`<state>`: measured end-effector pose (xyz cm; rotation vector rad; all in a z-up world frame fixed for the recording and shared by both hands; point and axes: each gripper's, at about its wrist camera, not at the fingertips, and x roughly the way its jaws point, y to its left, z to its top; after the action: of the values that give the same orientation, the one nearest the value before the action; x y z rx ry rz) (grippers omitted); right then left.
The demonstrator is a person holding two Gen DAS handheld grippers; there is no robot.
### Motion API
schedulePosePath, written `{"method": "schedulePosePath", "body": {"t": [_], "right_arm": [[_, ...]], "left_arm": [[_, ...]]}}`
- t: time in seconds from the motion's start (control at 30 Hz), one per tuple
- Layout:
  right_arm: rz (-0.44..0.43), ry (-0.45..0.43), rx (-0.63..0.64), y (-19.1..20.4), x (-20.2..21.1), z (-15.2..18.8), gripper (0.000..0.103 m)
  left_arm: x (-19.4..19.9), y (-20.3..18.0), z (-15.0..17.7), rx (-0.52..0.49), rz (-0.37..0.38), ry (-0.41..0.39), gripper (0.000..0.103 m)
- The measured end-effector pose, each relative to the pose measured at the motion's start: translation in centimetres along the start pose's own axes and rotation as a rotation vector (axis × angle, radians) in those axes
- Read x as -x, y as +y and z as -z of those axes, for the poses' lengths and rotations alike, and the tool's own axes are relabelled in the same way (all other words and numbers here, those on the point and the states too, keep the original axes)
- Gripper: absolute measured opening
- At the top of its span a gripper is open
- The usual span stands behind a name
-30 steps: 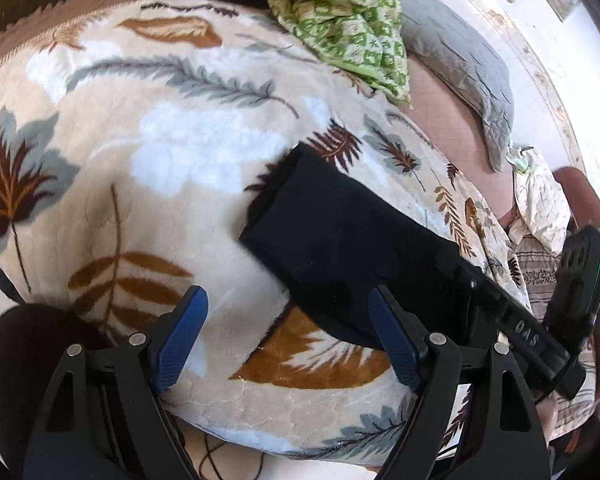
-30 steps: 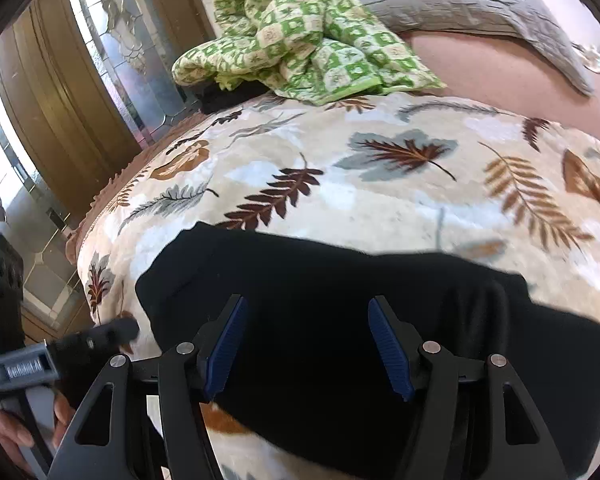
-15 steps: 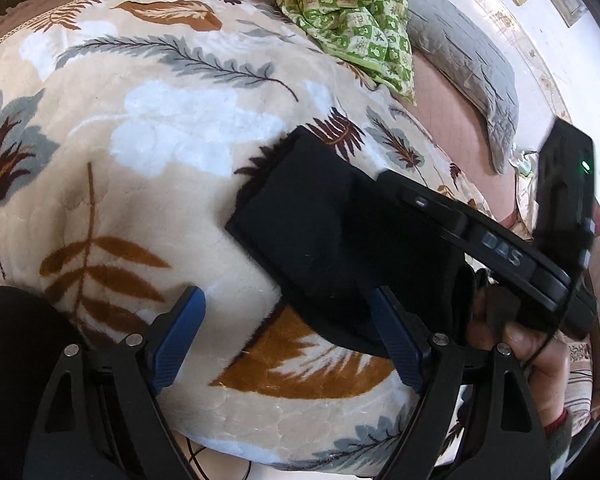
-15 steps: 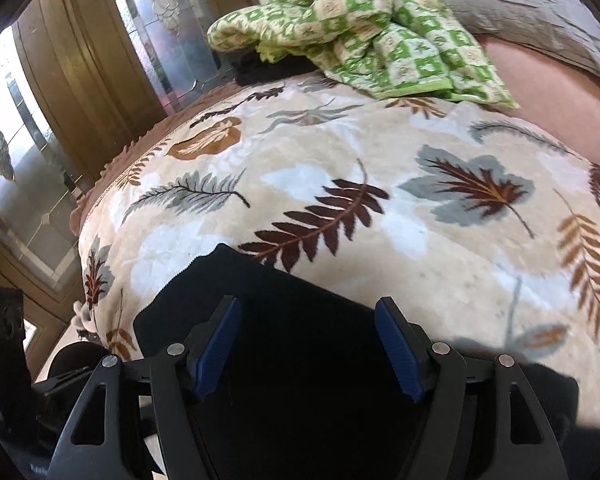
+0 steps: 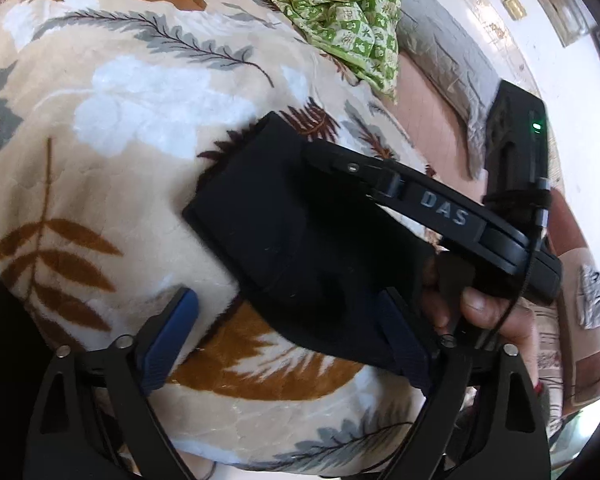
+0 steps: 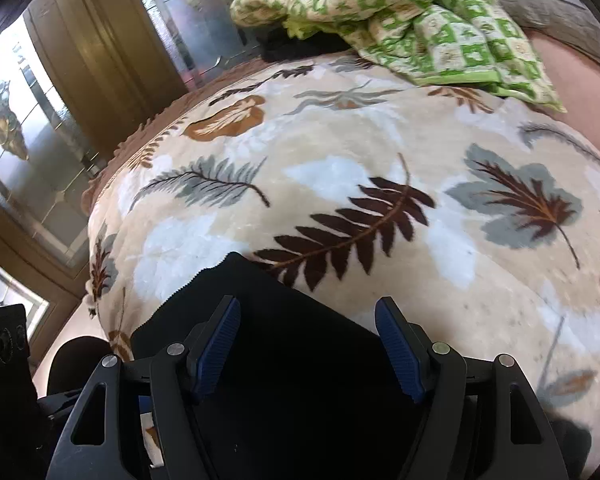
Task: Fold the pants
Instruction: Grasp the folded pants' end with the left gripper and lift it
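Observation:
The black pants (image 5: 276, 232) lie folded into a compact block on the leaf-patterned blanket (image 5: 132, 128). My left gripper (image 5: 288, 332) is open, low at the near edge of the pants, its right finger over the fabric. The right gripper's body (image 5: 440, 212), held by a hand, reaches over the pants from the right in the left wrist view. In the right wrist view my right gripper (image 6: 308, 340) is open just above the black pants (image 6: 284, 364), close to their far corner.
A crumpled green checked cloth (image 6: 412, 24) lies at the far side of the blanket (image 6: 340, 160), with a grey pillow (image 5: 448, 56) beyond it. Wooden glass-paned doors (image 6: 80, 80) stand left of the bed. A cluttered stand (image 5: 580, 320) is at right.
The right gripper has moved across the pants toward their far left corner, now reaching over them in the left wrist view. Both grippers stay open. The left gripper has edged closer to the pants.

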<state>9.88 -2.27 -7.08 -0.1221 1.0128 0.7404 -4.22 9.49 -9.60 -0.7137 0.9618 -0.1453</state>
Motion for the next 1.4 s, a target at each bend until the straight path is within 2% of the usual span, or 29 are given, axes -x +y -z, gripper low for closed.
{"method": "schedulePosePath", "body": {"t": [0.07,0.3,0.33,0.37,0.4,0.43,0.47,0.5,0.6,0.8,0.87,0.93,0.97,1.0,1.03,1.07,1.1,1.17,1.27,1.4], "right_arm": [[-0.013,0.013,0.015,-0.1,-0.5,-0.5,0.072],[-0.101,0.042,-0.033,-1.4,-2.5,-0.9,0.073],[-0.114,0.041,-0.047,-1.7,-2.6,-0.8,0.073],[-0.125,0.036,-0.059,-1.8,-2.7,-0.7,0.070],[-0.141,0.028,-0.068,-1.9,-2.7,-0.6,0.061],[-0.159,0.022,-0.072,-1.9,-2.7,-0.5,0.055],[-0.179,0.012,-0.074,-1.7,-2.5,-0.4,0.039],[-0.182,0.001,-0.072,-1.5,-2.2,-0.4,0.031],[-0.168,-0.034,-0.067,-1.0,-1.1,-0.4,0.016],[-0.193,-0.171,-0.102,-1.4,4.5,-0.4,0.012],[-0.171,-0.213,-0.121,-1.7,6.7,-0.2,0.007],[-0.124,-0.264,-0.180,-2.6,9.5,0.3,0.015],[-0.125,-0.287,-0.229,-3.3,11.0,0.7,0.027],[-0.143,-0.305,-0.257,-3.7,12.2,1.0,0.047],[-0.160,-0.323,-0.273,-3.9,13.3,1.3,0.057],[-0.163,-0.330,-0.279,-3.9,14.3,1.5,0.075],[-0.144,-0.321,-0.279,-3.7,15.3,1.5,0.086],[-0.104,-0.282,-0.258,-2.9,16.4,1.2,0.087],[-0.090,-0.242,-0.237,-1.8,17.3,1.0,0.087],[-0.021,-0.178,-0.214,-0.9,16.8,1.5,0.087]], "left_arm": [[-0.2,0.0,0.0,-0.002,0.035,-0.008,0.103],[-0.4,0.1,-0.3,-0.032,0.071,-0.048,0.103],[-0.3,0.1,-0.3,-0.037,0.074,-0.062,0.098],[-0.2,0.1,-0.3,-0.046,0.071,-0.074,0.080],[-0.3,0.0,-0.5,-0.057,0.063,-0.073,0.067],[-0.6,0.0,-0.6,-0.069,0.046,-0.060,0.046],[-0.8,0.1,-0.7,-0.071,0.035,-0.060,0.036],[-0.9,0.3,-0.8,-0.072,0.038,-0.062,0.033],[-0.6,0.2,-1.1,-0.072,0.060,-0.066,0.022],[2.7,-4.0,-0.8,-0.223,0.094,-0.159,0.017],[3.7,-6.0,-0.7,-0.289,0.110,-0.191,0.017],[4.3,-7.6,-0.4,-0.351,0.111,-0.214,0.017],[4.4,-8.7,0.1,-0.397,0.112,-0.231,0.017],[4.4,-9.4,0.4,-0.424,0.115,-0.237,0.017],[4.3,-10.0,0.8,-0.447,0.118,-0.240,0.017],[4.0,-10.7,1.2,-0.469,0.121,-0.240,0.017],[3.7,-11.4,1.7,-0.491,0.122,-0.241,0.017],[3.1,-12.7,2.6,-0.532,0.117,-0.242,0.017],[2.6,-13.8,3.8,-0.579,0.112,-0.240,0.017],[2.5,-14.9,5.3,-0.618,0.107,-0.235,0.016]]}}
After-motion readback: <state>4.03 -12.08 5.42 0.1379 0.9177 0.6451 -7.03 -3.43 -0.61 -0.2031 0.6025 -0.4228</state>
